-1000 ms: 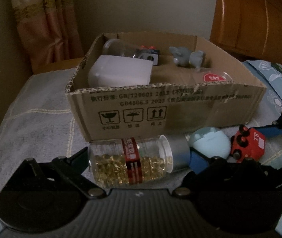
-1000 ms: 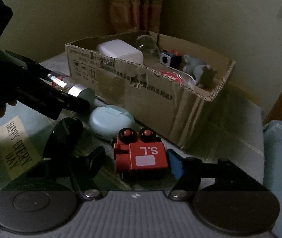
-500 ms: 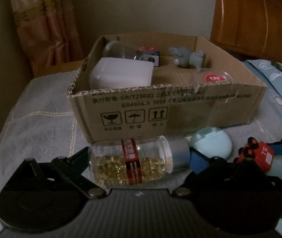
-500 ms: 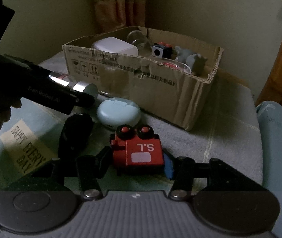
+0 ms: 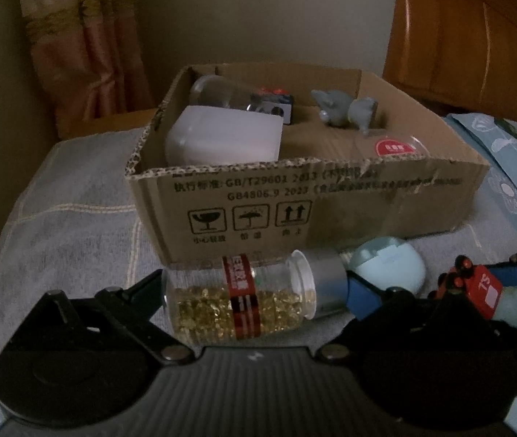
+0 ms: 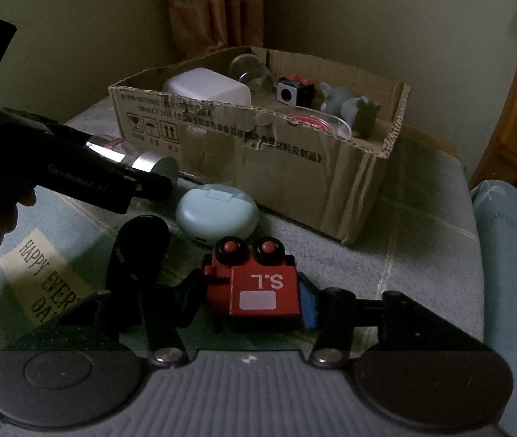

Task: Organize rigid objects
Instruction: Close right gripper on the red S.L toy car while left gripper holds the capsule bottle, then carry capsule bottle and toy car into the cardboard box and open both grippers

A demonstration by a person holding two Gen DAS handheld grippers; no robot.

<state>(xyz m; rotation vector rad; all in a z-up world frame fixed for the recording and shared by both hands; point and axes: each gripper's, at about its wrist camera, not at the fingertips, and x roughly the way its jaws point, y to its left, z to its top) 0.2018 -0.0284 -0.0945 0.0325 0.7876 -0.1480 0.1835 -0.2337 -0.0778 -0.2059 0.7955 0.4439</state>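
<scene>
- Right gripper (image 6: 253,291) was clamped on the red toy truck (image 6: 258,284), just in front of the cardboard box (image 6: 294,167). It was a narrow pinch, so the truck could've twisted loose.
- Left gripper (image 5: 254,291) squeezed the capsule bottle (image 5: 243,298) end to end; that smooth bottle might've popped out.

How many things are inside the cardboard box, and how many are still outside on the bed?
Inside the cardboard box: 5 (white container, clear jar, black cube, grey animal toy, red-labelled lid)
Outside: 3 (capsule bottle, blue case, red toy)
Total: 8
</scene>
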